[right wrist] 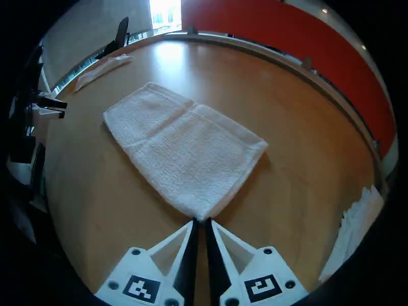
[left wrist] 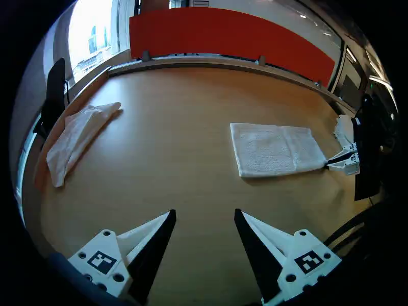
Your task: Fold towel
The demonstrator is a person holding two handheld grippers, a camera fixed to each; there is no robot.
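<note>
A white towel (left wrist: 275,149), folded into a flat rectangle, lies on the wooden table (left wrist: 178,153). In the right gripper view this towel (right wrist: 183,148) spreads out ahead, and its near corner reaches in between my right gripper's (right wrist: 200,223) tips. The fingers stand almost together and pinch that corner. From the left gripper view, the right gripper (left wrist: 331,162) is at the towel's right corner. My left gripper (left wrist: 204,214) hovers open above bare table, well short of the towel. The left gripper (right wrist: 51,106) also appears far off at the table's left edge.
A second, crumpled white towel (left wrist: 76,137) lies near the table's far left edge (right wrist: 102,69). A stack of white cloths (right wrist: 357,224) sits at the right edge. A red partition (left wrist: 229,33) runs along the back of the table. Dark chairs (left wrist: 53,97) stand beyond the edges.
</note>
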